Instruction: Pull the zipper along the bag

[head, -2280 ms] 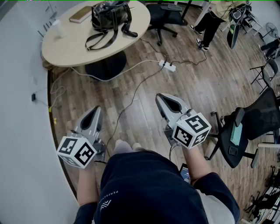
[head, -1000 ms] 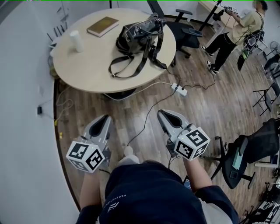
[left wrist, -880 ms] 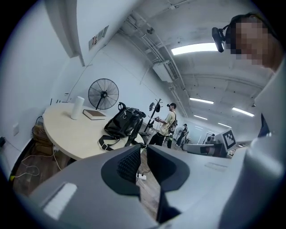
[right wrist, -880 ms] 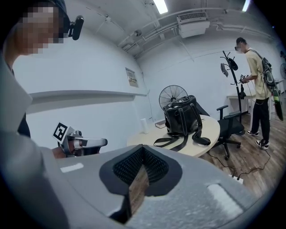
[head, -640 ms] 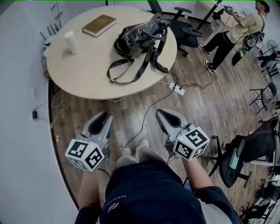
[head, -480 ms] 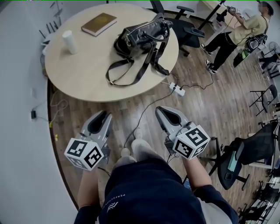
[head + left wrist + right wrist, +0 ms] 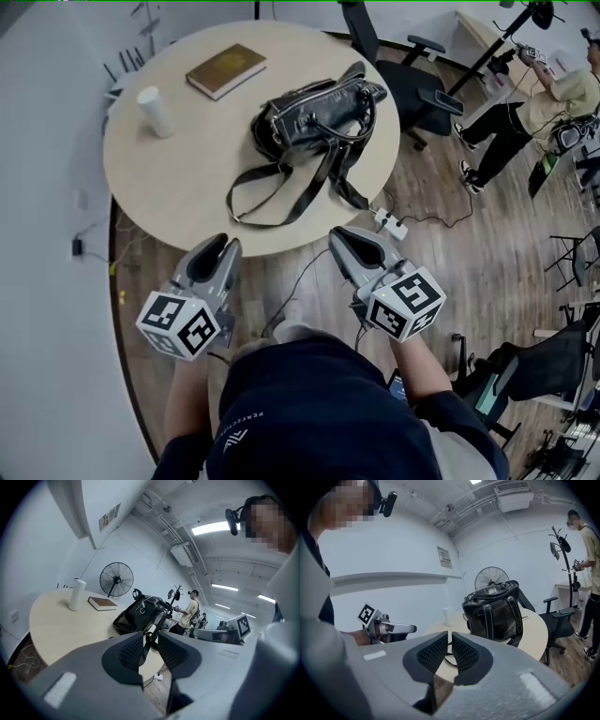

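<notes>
A black leather bag lies on the round beige table, its handles up and its long strap trailing toward me. The bag's zipper is too small to make out. My left gripper hovers at the table's near edge, short of the bag. It is open, its jaws have just been opening, and nothing is between them. My right gripper is level with it, just off the table's rim. Its jaws have just been opening to a narrow slit with nothing in it, and it points at the bag.
A brown book and a white cup sit on the table's far left. A black office chair stands behind the table. A power strip with cables lies on the wooden floor. A person stands at the right. A wall runs along the left.
Both grippers have travelled forward, and the table with the bag now lies much nearer, its edge right at the fingertips. The bag itself has not moved on the table.
</notes>
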`<move>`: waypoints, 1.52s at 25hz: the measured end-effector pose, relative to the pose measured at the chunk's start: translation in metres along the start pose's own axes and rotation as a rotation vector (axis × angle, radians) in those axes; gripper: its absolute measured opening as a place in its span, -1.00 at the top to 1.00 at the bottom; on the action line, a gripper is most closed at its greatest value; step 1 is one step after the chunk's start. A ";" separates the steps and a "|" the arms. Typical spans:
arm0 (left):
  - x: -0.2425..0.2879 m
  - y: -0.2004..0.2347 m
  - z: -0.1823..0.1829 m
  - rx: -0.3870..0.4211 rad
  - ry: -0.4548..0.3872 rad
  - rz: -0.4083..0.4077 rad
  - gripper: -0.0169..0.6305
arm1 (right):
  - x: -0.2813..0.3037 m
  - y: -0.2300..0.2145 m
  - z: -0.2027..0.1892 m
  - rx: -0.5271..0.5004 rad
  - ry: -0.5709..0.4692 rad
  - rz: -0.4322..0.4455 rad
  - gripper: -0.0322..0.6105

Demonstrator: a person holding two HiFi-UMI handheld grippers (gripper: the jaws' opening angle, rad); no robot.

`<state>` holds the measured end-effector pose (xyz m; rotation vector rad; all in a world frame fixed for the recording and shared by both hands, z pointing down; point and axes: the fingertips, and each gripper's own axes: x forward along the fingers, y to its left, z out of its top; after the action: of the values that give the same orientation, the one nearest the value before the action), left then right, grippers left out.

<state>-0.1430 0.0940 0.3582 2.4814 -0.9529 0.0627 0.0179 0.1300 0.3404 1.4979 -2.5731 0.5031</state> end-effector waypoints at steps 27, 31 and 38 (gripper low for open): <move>0.146 0.020 0.079 -0.054 -0.028 -0.158 0.44 | 0.054 -0.120 0.025 0.000 0.061 -0.041 0.68; 0.162 0.027 0.085 -0.058 -0.001 -0.195 0.44 | 0.057 -0.136 0.026 0.022 0.070 -0.080 0.68; 0.178 0.030 0.090 -0.069 0.021 -0.271 0.41 | 0.067 -0.157 0.027 0.030 0.097 -0.122 0.68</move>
<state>-0.0384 -0.0758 0.3281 2.5161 -0.5927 -0.0325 0.1214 -0.0061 0.3686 1.5863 -2.3947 0.5863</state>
